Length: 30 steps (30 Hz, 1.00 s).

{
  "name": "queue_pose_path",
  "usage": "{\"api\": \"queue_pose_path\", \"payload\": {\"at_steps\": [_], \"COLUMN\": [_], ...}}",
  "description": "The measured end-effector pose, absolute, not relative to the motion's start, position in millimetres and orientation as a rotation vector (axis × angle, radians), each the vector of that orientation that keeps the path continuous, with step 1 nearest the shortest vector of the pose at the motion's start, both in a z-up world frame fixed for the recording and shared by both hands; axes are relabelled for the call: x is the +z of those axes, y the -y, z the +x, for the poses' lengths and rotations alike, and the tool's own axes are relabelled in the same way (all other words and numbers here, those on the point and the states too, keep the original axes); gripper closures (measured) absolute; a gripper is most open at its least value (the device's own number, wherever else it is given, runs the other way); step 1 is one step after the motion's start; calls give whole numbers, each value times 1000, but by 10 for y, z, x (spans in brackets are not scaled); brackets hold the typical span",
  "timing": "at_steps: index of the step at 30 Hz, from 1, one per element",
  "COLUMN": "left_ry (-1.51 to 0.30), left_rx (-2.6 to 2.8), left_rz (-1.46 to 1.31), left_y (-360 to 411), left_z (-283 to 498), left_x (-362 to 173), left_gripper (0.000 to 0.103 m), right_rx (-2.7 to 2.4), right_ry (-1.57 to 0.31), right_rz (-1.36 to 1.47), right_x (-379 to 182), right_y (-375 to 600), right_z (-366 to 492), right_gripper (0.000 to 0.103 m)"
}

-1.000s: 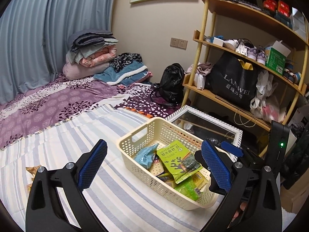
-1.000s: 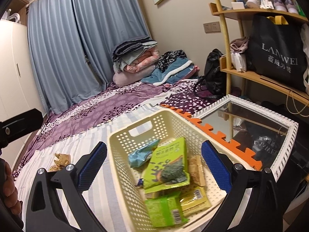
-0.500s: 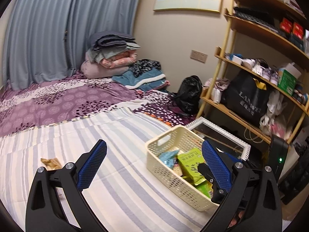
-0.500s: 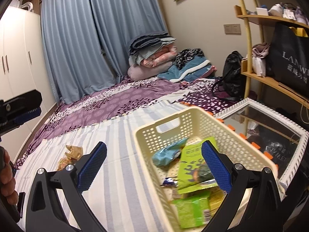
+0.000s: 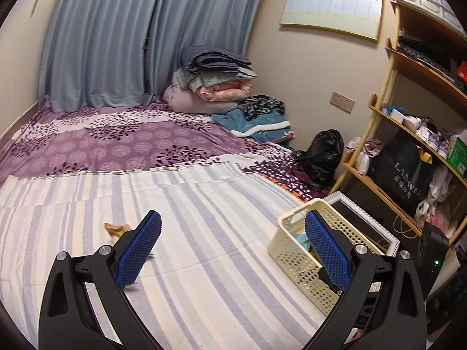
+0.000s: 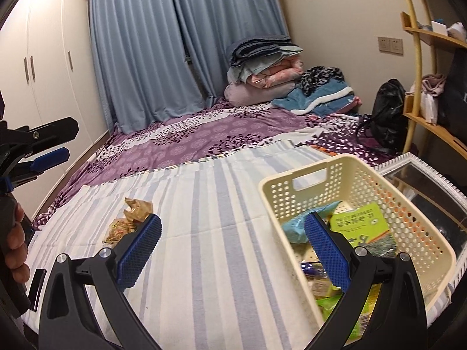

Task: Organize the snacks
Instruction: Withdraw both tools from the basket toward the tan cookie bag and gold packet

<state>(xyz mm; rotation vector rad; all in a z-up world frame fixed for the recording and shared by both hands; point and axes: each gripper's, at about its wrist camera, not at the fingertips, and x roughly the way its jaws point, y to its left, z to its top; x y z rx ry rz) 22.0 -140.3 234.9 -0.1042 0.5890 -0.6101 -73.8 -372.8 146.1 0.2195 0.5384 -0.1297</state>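
My cream perforated basket [image 6: 364,175] sits upright on the striped sheet, holding green and blue packets [image 6: 362,223]; crumpled brown wrappers [image 6: 131,218] lie well apart.

open sheet [image 6: 221,233]: free lane between wrappers [image 6: 131,221] and basket [image 6: 344,180]
right edge: mirror frame [image 6: 423,160] blocked

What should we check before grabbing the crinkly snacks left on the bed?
1. Left gripper open and empty: ok.
2. Right gripper open and empty: ok.
3. Loose snack packets in plain sight on the striped sheet, nothing on top of them: ok.
4. Basket upright on the bed with room left inside: ok.
5. How many packets are in the loose pile: cannot tell.
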Motion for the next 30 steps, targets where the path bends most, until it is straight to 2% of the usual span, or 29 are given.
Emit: {"api": "queue_pose_path", "payload": {"at_steps": [10, 19, 30], "left_ry": [-622, -717, -860], "left_rx": [-466, -321, -284], "left_rz": [-166, -233, -210], "left_y": [742, 263, 321], "left_z": [541, 881, 1220], "left_x": [2199, 1753, 1030], "left_gripper": [3, 3, 3], "right_rx": [-59, -22, 2], "right_ry": [-581, -622, -681], "right_rz": [191, 175, 159], "right_x": [1370, 1261, 1076], "right_y": [3417, 3242, 3114], "right_z": [-599, -452, -234], "right_gripper": [5, 5, 5]}}
